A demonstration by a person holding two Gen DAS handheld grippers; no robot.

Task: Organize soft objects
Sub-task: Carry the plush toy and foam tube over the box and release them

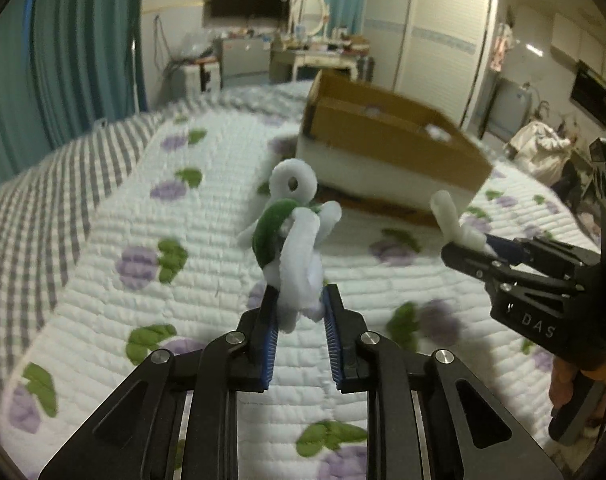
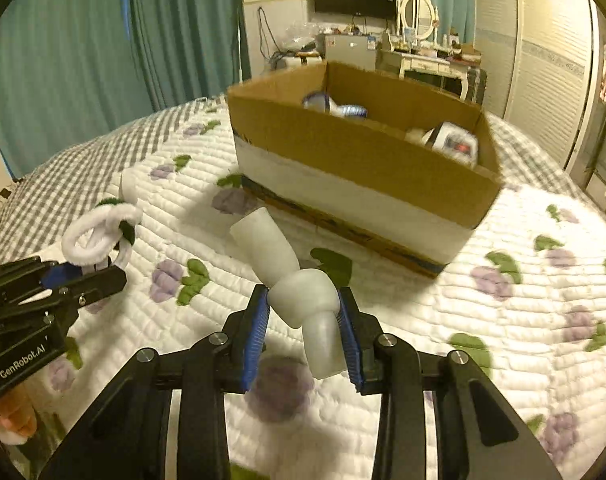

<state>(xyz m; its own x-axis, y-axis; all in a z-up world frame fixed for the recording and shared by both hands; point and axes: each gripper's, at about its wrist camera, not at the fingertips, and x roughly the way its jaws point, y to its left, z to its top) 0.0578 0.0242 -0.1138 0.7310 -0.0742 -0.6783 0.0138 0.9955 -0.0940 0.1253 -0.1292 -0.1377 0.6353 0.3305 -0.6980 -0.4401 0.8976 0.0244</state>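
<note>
My left gripper [image 1: 301, 300] is shut on a white and green pipe-cleaner figure [image 1: 293, 236] and holds it above the quilt. The figure also shows in the right wrist view [image 2: 103, 232], in the left gripper [image 2: 87, 276]. My right gripper [image 2: 303, 308] is shut on a knotted white foam tube [image 2: 291, 280] above the quilt. In the left wrist view the right gripper [image 1: 475, 248] holds that tube [image 1: 449, 216] at the right. An open cardboard box [image 2: 355, 148] stands on the bed beyond both grippers; it also shows in the left wrist view [image 1: 391, 148].
The bed has a white quilt [image 2: 503, 320] with purple and green prints and a grey checked border [image 1: 35, 208]. Several soft items [image 2: 451, 142] lie inside the box. Teal curtains [image 2: 103, 60], a desk with clutter, a wall TV and a wardrobe stand beyond the bed.
</note>
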